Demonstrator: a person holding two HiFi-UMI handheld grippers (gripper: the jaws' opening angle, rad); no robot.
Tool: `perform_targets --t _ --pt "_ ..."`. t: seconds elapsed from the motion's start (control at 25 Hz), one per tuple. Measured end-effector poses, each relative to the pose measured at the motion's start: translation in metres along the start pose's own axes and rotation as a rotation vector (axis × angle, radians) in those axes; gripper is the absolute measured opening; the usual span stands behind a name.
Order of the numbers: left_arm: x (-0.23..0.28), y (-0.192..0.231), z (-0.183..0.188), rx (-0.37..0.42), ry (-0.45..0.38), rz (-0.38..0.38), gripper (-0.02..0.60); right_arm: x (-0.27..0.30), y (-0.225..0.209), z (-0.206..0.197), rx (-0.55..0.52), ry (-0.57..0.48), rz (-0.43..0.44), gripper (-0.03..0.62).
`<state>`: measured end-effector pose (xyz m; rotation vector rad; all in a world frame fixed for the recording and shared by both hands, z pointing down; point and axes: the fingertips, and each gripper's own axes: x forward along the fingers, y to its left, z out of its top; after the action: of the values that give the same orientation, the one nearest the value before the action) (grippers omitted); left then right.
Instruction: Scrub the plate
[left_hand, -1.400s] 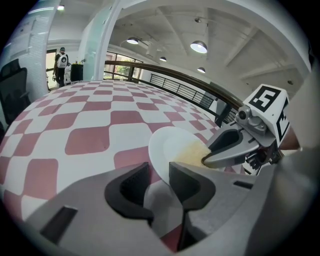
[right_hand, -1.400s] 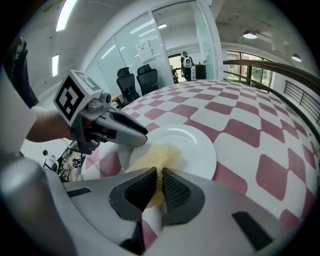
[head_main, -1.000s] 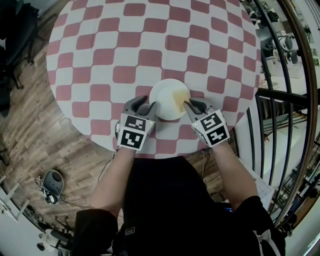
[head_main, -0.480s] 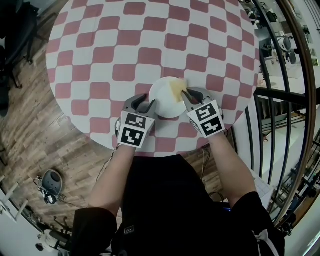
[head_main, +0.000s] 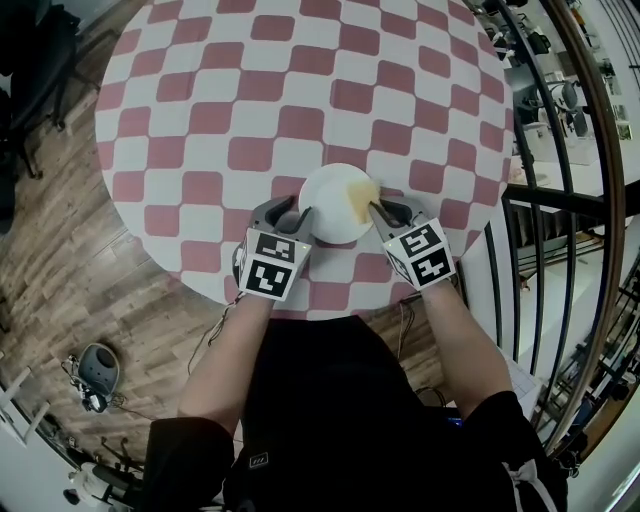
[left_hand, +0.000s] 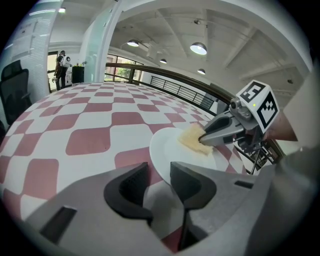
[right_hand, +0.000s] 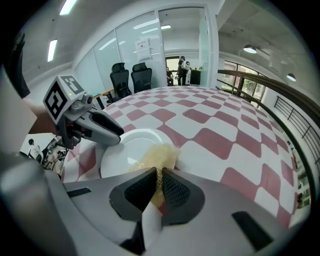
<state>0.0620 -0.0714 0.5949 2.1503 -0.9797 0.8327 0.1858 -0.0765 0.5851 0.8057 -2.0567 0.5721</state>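
A small white plate (head_main: 330, 200) sits near the front edge of a round red-and-white checked table (head_main: 250, 120). My left gripper (head_main: 292, 214) is at the plate's left rim, its jaws closed on that rim (left_hand: 159, 170). My right gripper (head_main: 378, 211) is shut on a yellow sponge (head_main: 360, 200), which lies flat on the right side of the plate. In the left gripper view the sponge (left_hand: 192, 139) rests on the plate (left_hand: 172, 150) under the right gripper's fingertips (left_hand: 212, 137). In the right gripper view the sponge (right_hand: 159, 156) is pinched between the jaws over the plate (right_hand: 125, 147).
A black metal railing (head_main: 560, 200) curves along the right side of the table. The table's front edge (head_main: 320, 312) is just under my grippers, with wooden floor (head_main: 60, 250) to the left. Black office chairs (right_hand: 130, 75) stand beyond the far side.
The right gripper pushed the sponge toward the plate's far rim, then drew it back to the right side. The left gripper stayed on the plate's left rim.
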Motion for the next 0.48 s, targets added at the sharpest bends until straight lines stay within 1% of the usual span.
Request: perform_targets --t 0.08,0.16,0.24,0.28,0.32,0.36,0.4,0.48 --pt "0.000 0.003 0.000 0.002 -0.004 0.001 0.143 0.006 -0.014 0.013 -0.032 -0.012 -0.054 0.040" --pt "0.000 0.004 -0.001 -0.005 -0.005 0.003 0.144 0.005 -0.038 0.023 -0.046 -0.020 -0.148 0.040" --pt "0.001 0.004 -0.002 -0.012 -0.001 0.002 0.143 -0.002 -0.064 0.027 -0.014 -0.025 -0.229 0.040" --pt "0.001 0.003 -0.002 -0.014 0.002 0.001 0.143 -0.007 -0.073 0.030 0.024 -0.041 -0.241 0.040" --pt "0.000 0.003 -0.001 -0.014 0.004 -0.001 0.140 -0.012 -0.076 0.035 0.066 -0.070 -0.233 0.040" --pt "0.000 0.002 0.000 -0.014 0.003 -0.003 0.140 -0.017 -0.073 0.043 0.098 -0.105 -0.206 0.040" --pt "0.000 0.002 0.000 -0.016 0.001 -0.003 0.140 -0.020 -0.063 0.052 0.111 -0.139 -0.164 0.040" --pt "0.000 0.002 0.000 -0.020 -0.009 -0.004 0.138 -0.016 -0.029 0.067 0.093 -0.174 -0.048 0.040"
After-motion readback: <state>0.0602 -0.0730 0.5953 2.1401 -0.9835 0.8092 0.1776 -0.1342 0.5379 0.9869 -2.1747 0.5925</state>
